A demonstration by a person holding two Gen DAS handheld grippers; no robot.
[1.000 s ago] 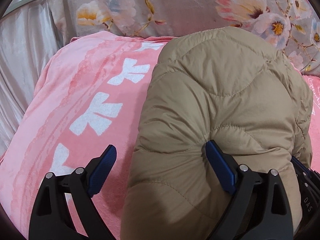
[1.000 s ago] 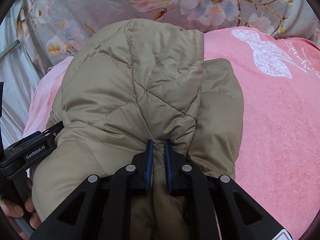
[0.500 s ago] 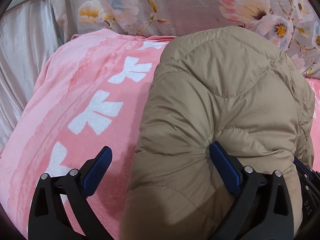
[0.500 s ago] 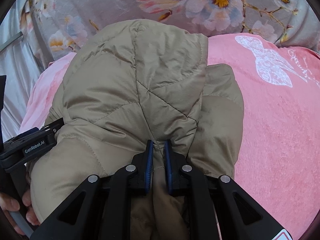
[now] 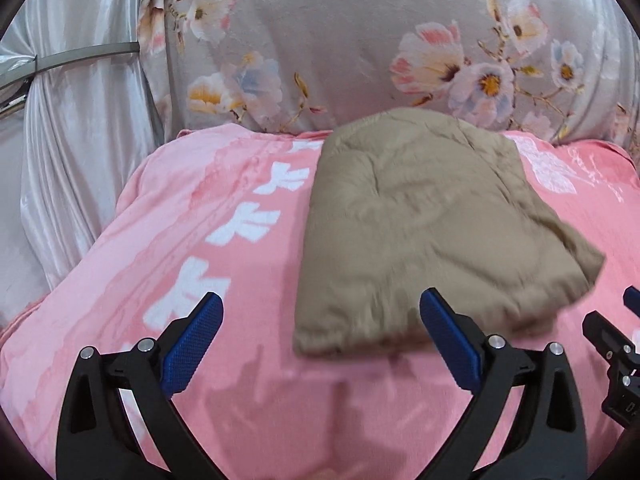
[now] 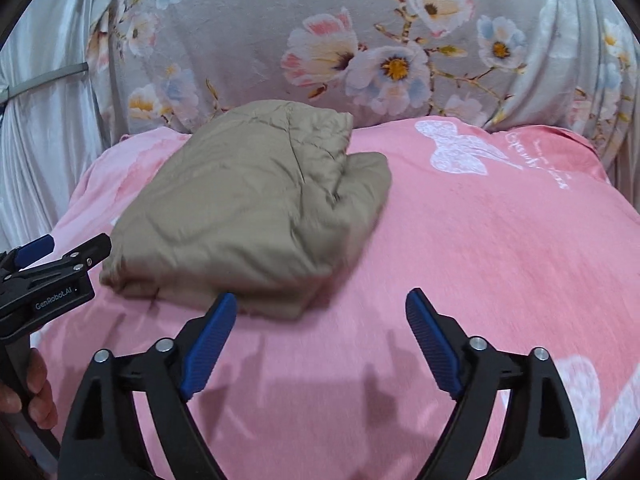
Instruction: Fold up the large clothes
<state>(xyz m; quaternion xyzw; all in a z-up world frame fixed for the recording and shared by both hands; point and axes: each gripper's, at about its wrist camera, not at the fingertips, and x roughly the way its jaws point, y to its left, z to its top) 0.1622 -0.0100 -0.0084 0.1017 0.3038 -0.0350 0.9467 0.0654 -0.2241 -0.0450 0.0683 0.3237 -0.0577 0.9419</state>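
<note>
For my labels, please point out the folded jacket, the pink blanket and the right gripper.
folded jacket (image 6: 248,208), right wrist view, top quilted panel.
pink blanket (image 6: 480,240), right wrist view, bare part.
right gripper (image 6: 320,344), right wrist view, between fingertips.

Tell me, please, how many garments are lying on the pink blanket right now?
1: a folded tan puffer jacket, resting towards the far side of the pink blanket, just below the floral cover. Anything tucked under it would be hidden.

Tan quilted jacket (image 5: 420,220) ahead of the blue-padded black left gripper (image 5: 320,336) — pink blanket (image 5: 240,400) with white motifs beneath, grey floral cloth (image 5: 340,40) in pink, white, yellow beyond, silver satin curtain (image 5: 80,120) leftward.
</note>
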